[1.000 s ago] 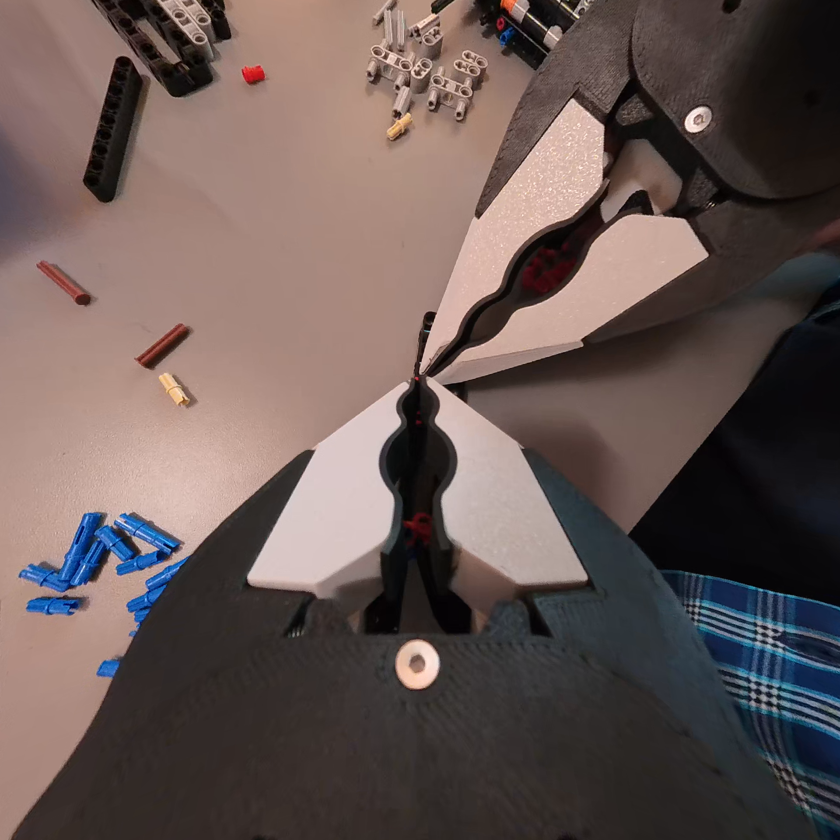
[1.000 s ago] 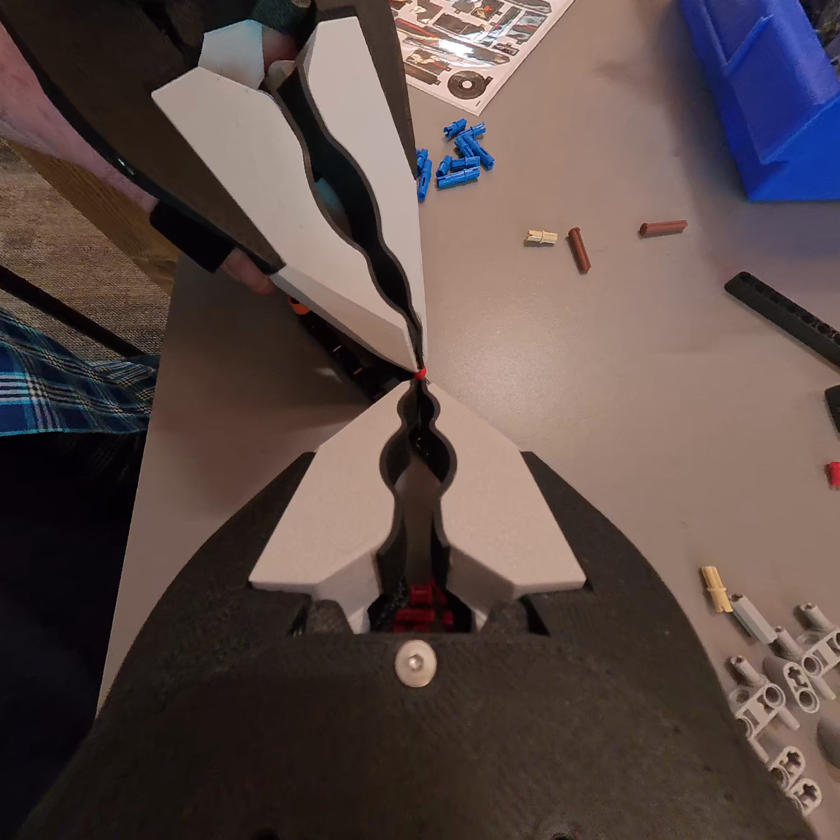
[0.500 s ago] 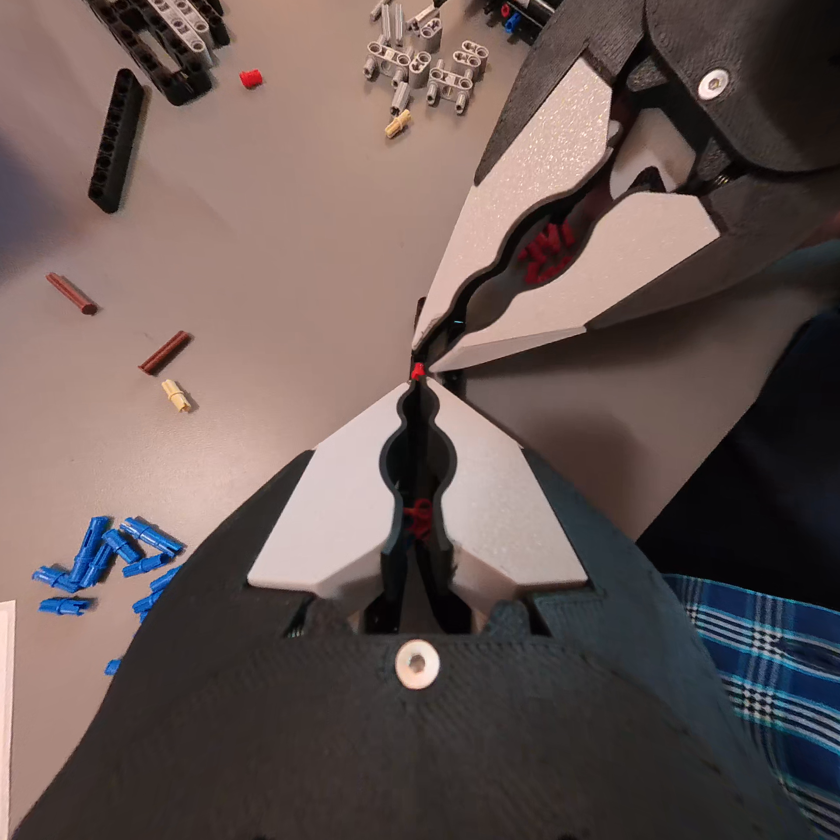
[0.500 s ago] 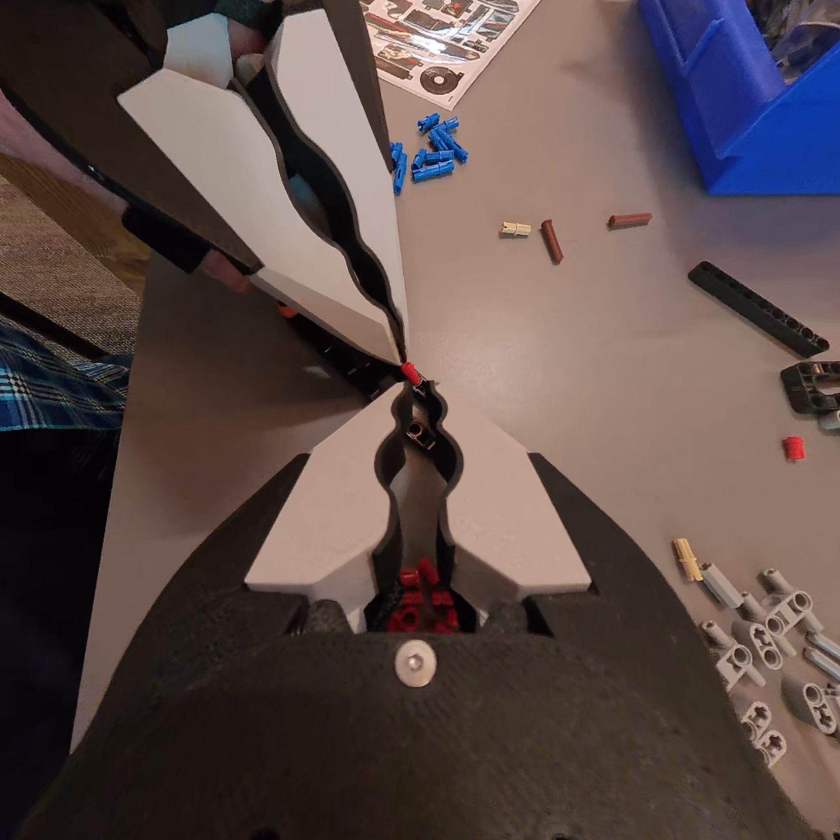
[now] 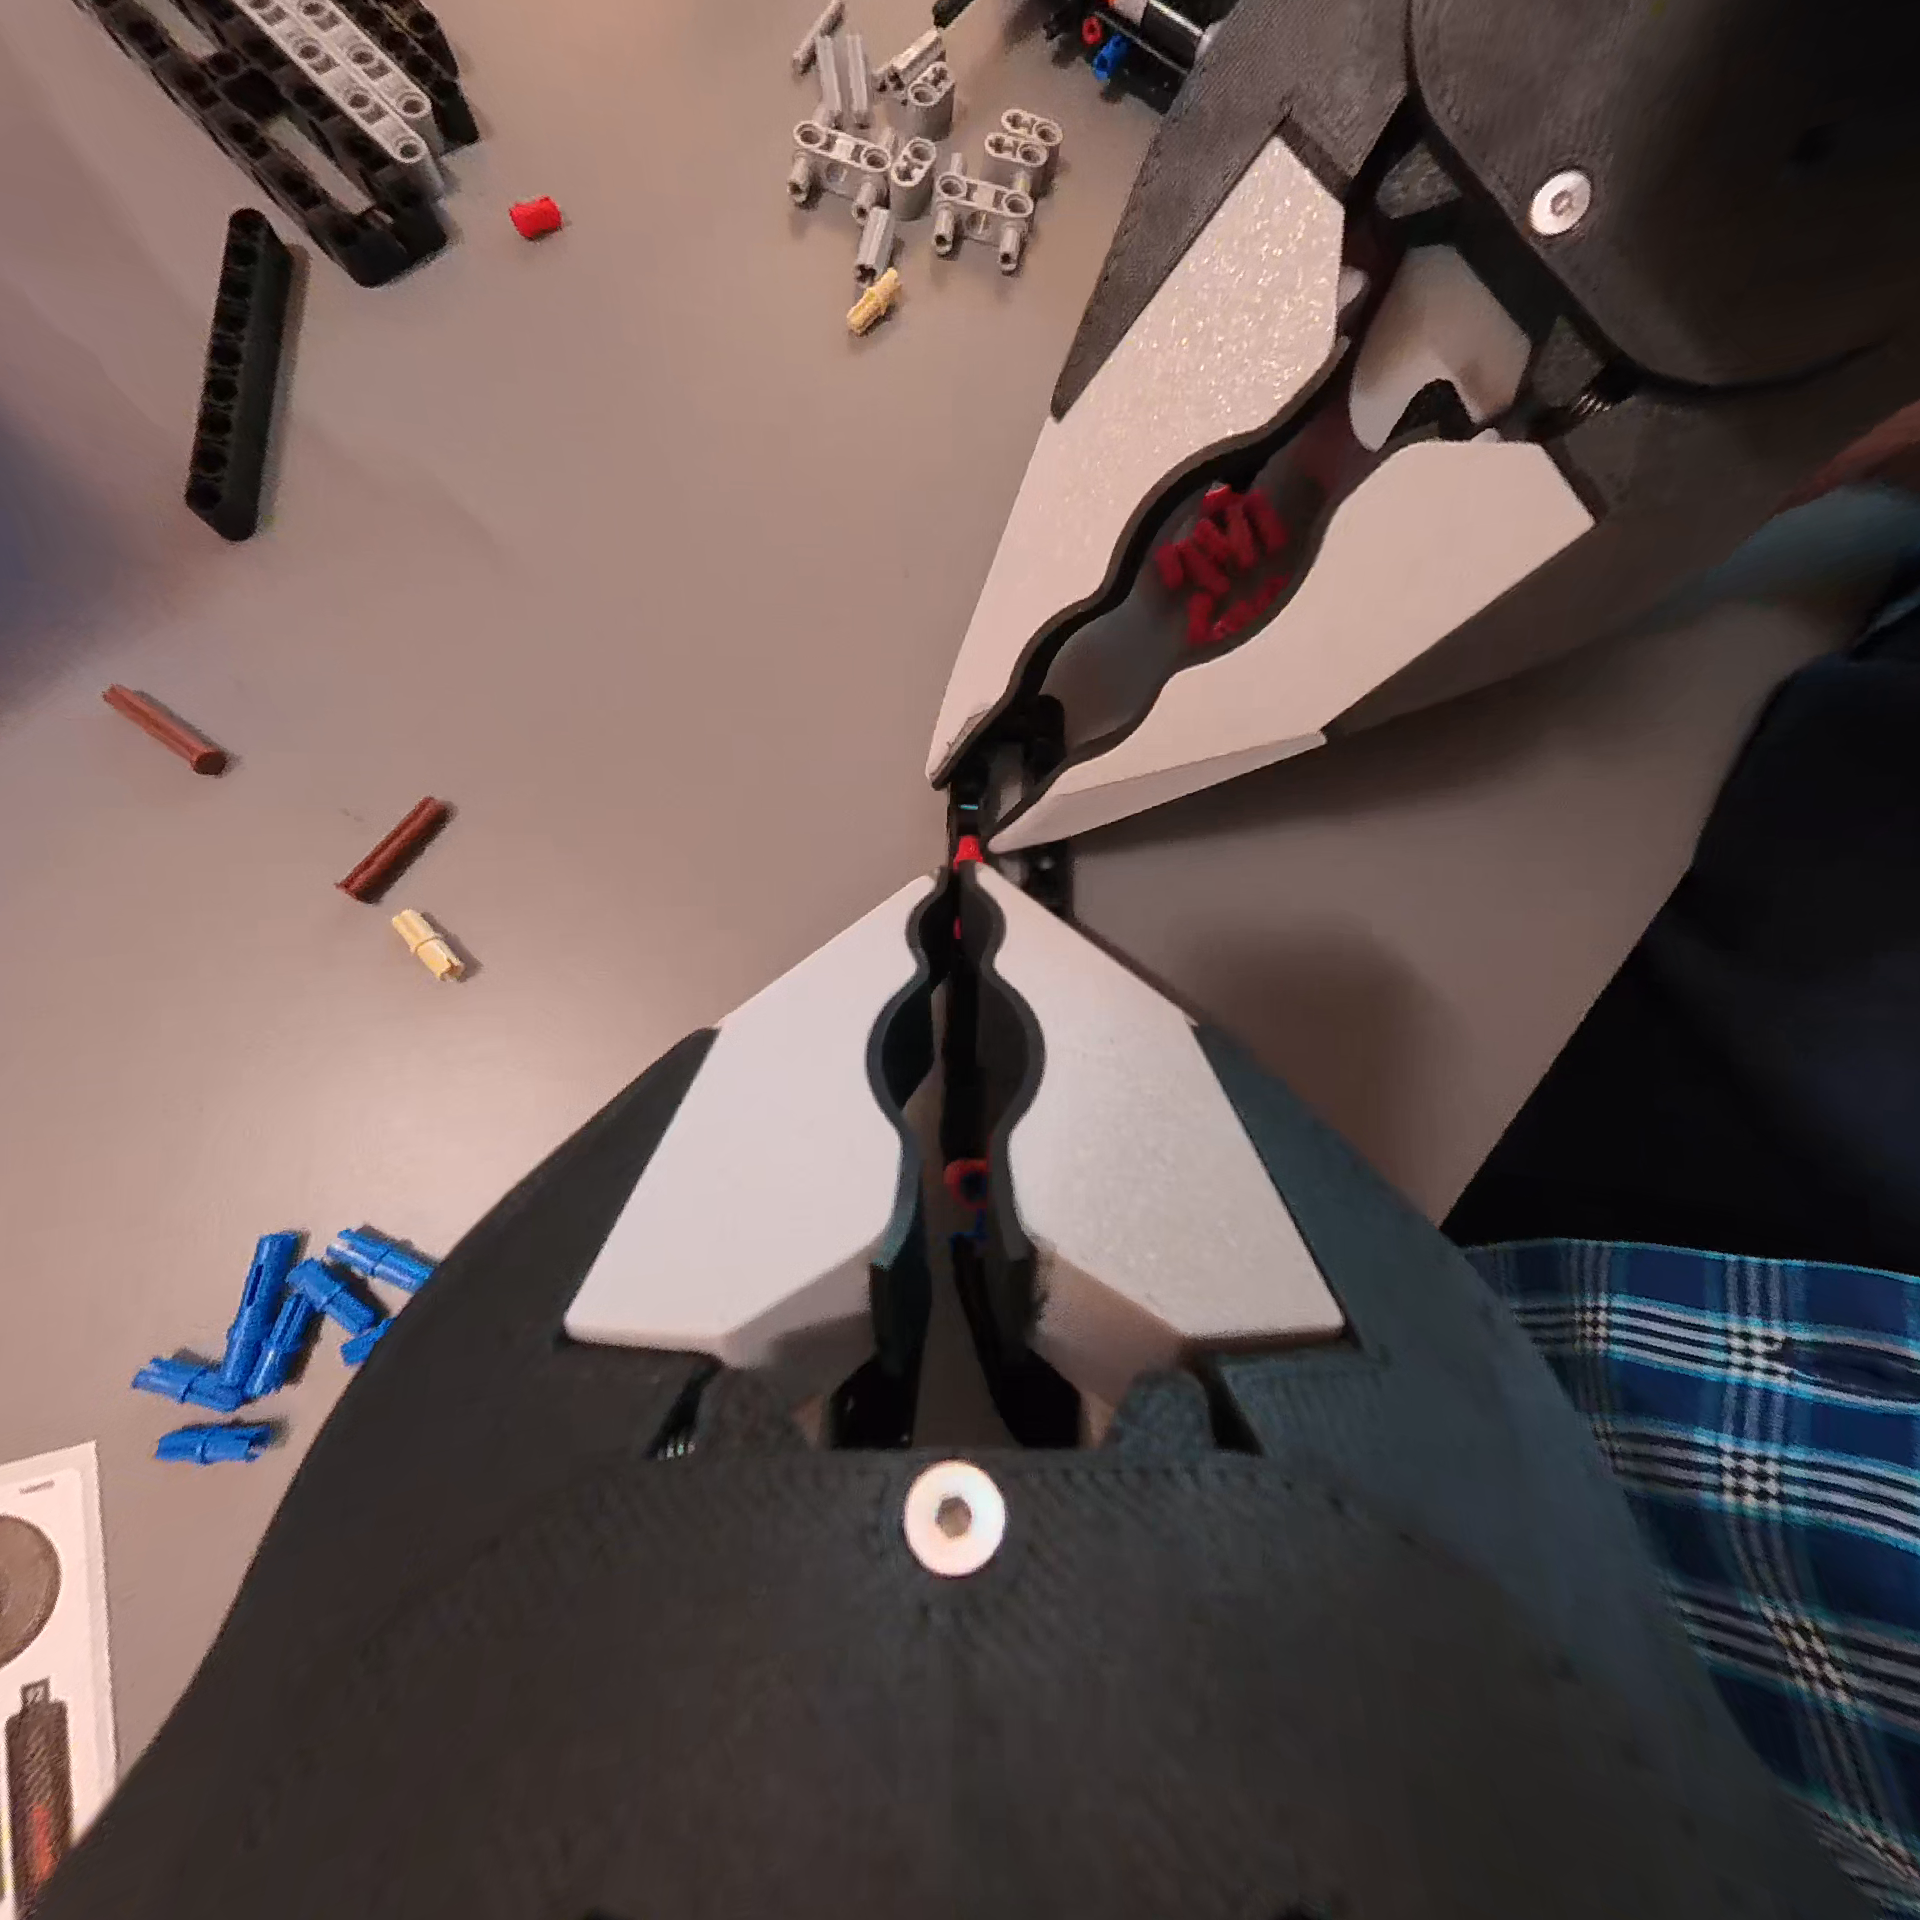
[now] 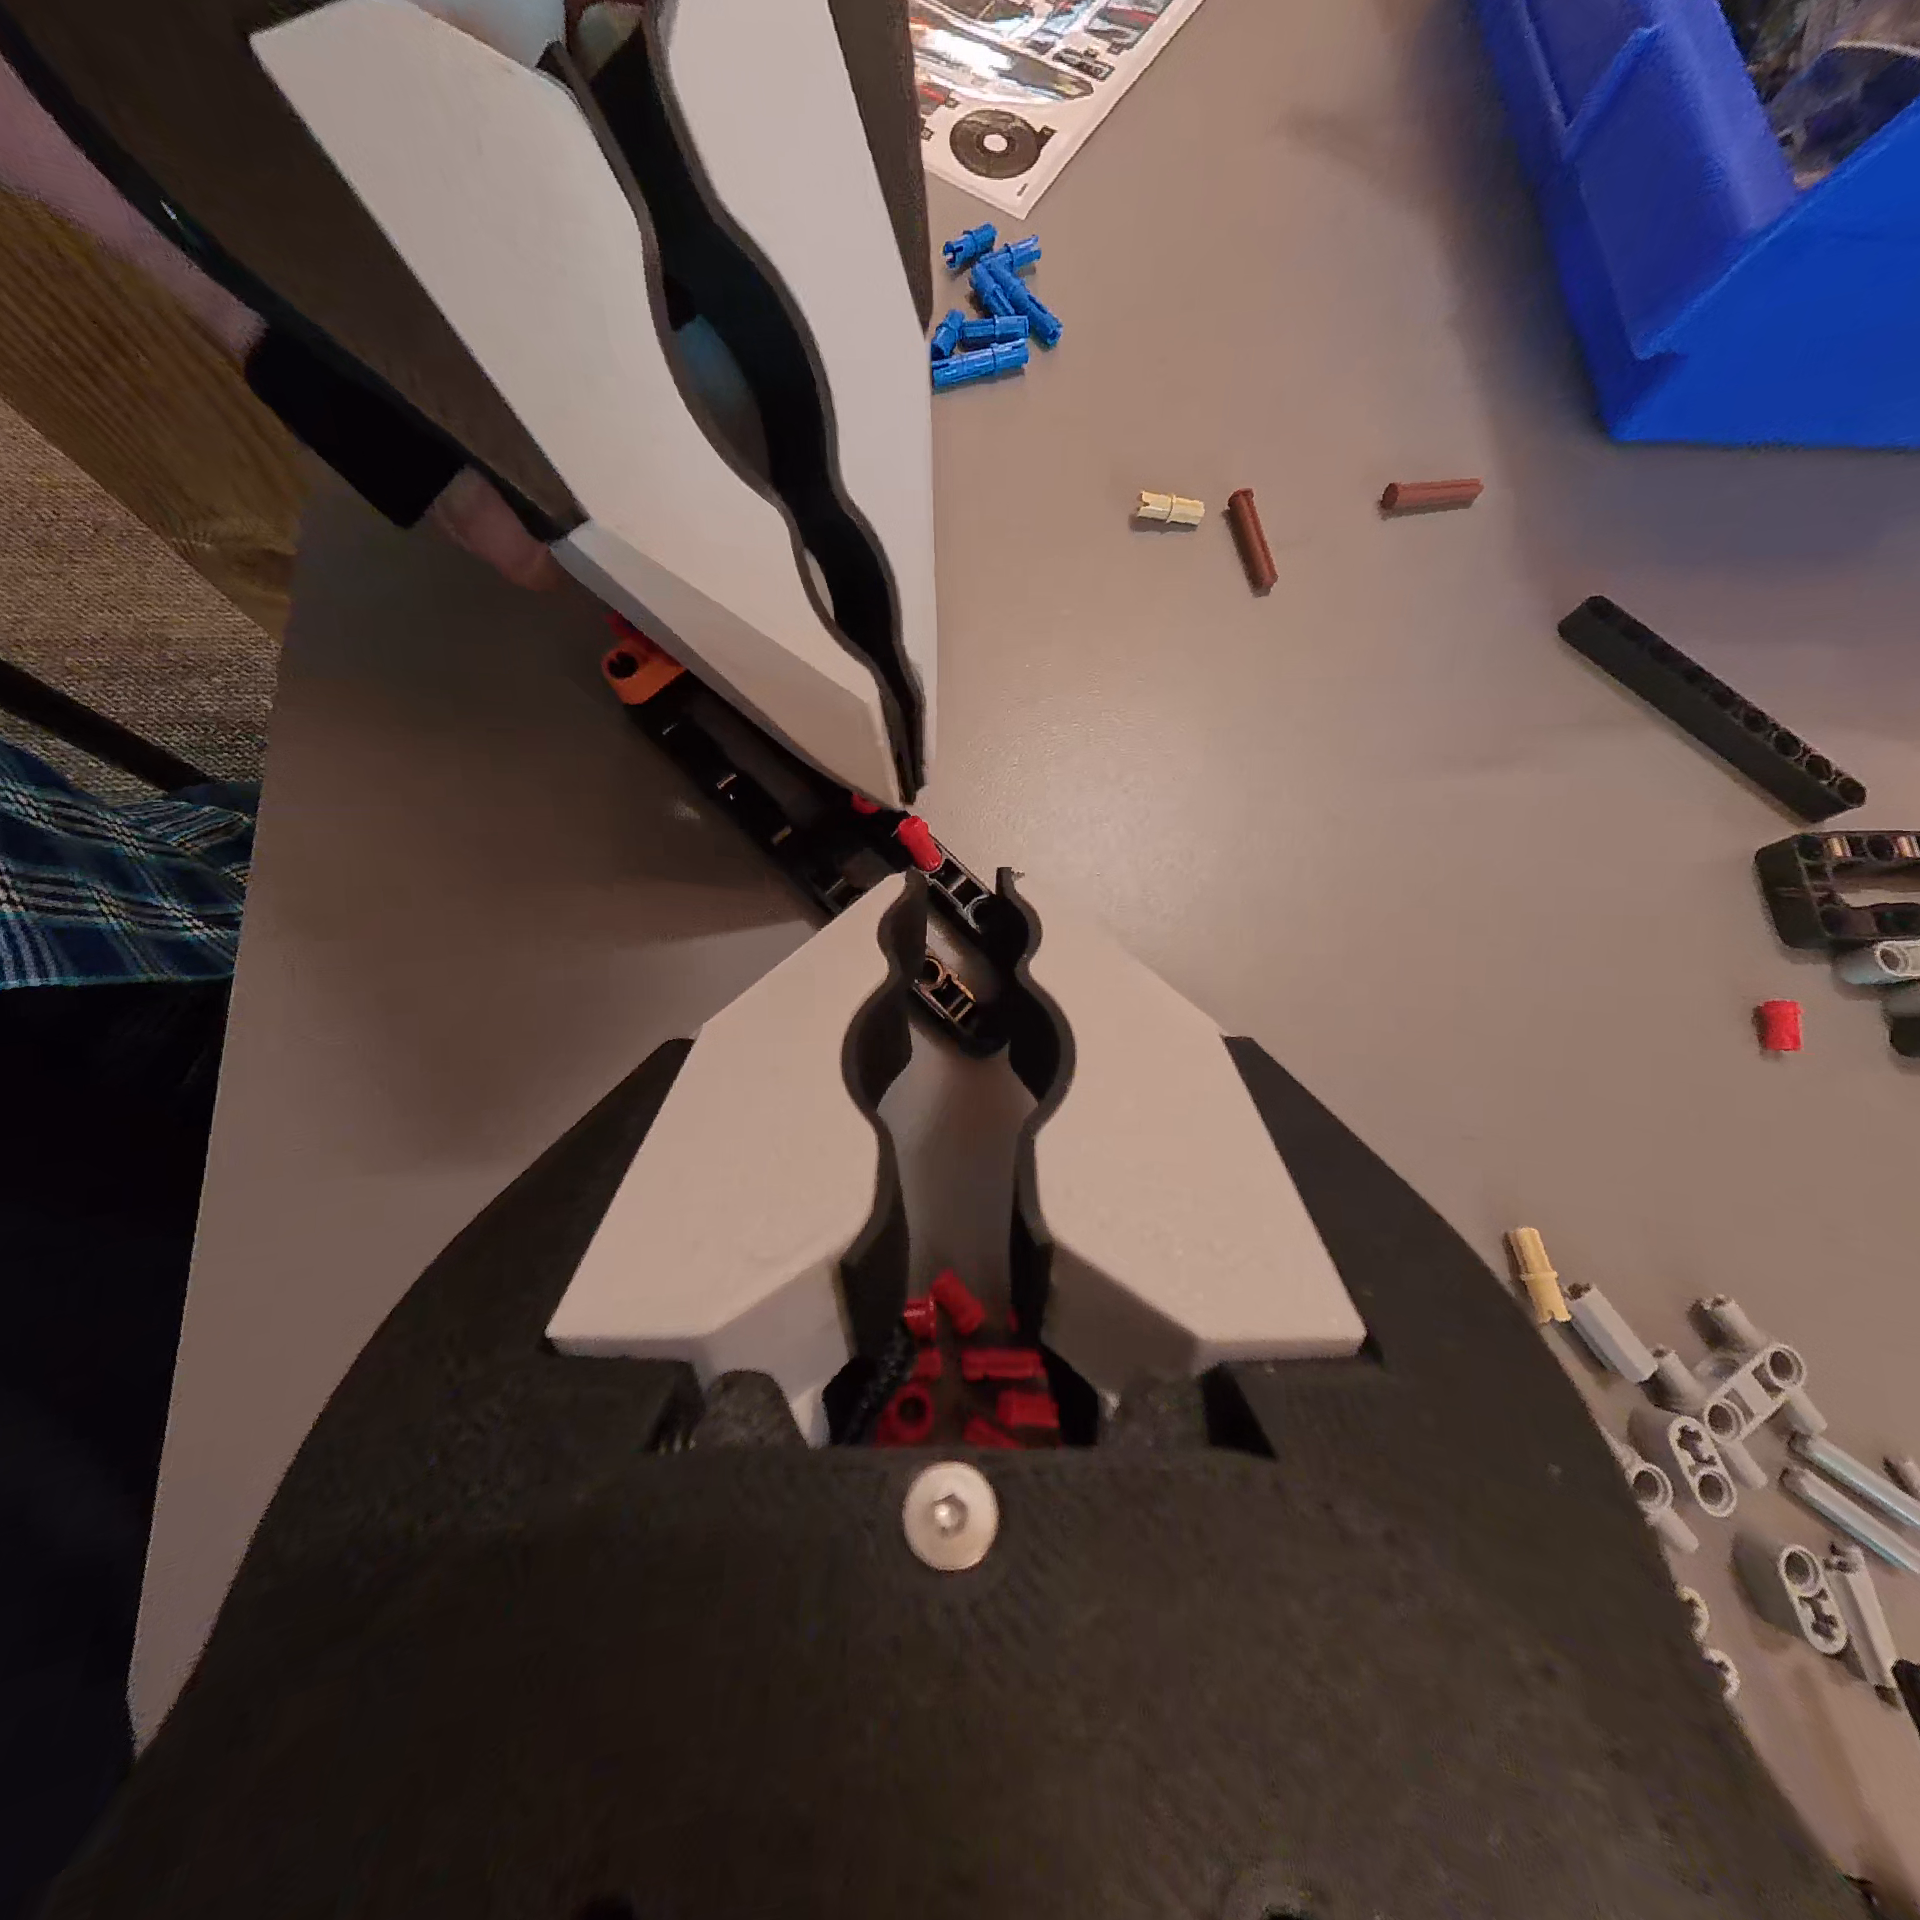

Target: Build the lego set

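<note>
My left gripper (image 5: 951, 883) is shut on a black lego beam (image 6: 940, 971) and holds it above the grey table. It shows at the upper left of the right wrist view (image 6: 904, 790). The beam has an orange piece (image 6: 636, 665) at its far end. A red pin (image 6: 914, 836) sticks out of the beam near the left fingertips and also shows in the left wrist view (image 5: 966, 850). My right gripper (image 6: 964, 883) is slightly open with the beam's near end between its jaws, apart from the pin. It shows in the left wrist view (image 5: 971, 805). A pile of red pins (image 6: 956, 1371) lies under it.
On the table lie blue pins (image 5: 281, 1320), two brown axles (image 5: 393, 847), a tan pin (image 5: 428, 943), a long black beam (image 5: 237, 374), a loose red pin (image 5: 535, 216), grey connectors (image 5: 914, 177) and a black-grey frame (image 5: 312, 114). A blue bin (image 6: 1714, 208) and a printed sheet (image 6: 1039, 104) stand farther off. The table edge (image 6: 260, 935) is at the left. My two grippers' fingertips are within a few centimetres of each other.
My right gripper was shut on the red pin at the beam. It has opened and drawn back a little, and the pin stays in the beam. My left gripper still holds the beam.
</note>
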Demonstrator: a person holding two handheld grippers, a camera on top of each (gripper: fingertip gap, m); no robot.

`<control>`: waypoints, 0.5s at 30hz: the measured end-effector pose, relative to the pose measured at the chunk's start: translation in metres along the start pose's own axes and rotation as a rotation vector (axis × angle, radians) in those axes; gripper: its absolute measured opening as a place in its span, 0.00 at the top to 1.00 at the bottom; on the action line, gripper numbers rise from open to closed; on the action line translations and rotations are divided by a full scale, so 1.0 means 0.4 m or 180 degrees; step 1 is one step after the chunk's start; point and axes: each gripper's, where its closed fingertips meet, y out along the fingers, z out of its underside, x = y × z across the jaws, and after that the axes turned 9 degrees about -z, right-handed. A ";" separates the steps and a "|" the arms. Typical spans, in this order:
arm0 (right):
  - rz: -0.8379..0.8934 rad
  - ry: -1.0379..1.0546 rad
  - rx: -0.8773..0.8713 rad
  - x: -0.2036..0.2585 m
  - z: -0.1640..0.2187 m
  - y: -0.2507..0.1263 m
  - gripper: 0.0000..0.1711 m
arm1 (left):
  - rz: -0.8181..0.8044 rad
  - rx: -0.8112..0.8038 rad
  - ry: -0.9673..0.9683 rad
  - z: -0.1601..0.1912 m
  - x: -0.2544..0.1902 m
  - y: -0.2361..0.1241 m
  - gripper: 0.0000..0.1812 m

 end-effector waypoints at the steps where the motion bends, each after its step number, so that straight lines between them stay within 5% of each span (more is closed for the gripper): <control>1: -0.0005 0.0002 -0.0003 0.000 0.000 0.000 0.94 | 0.0052 -0.0003 -0.0019 -0.002 -0.002 0.001 0.99; 15: -0.0049 0.0031 -0.0057 0.001 0.000 0.002 0.94 | 0.0449 0.0043 -0.0214 0.002 0.003 0.010 0.97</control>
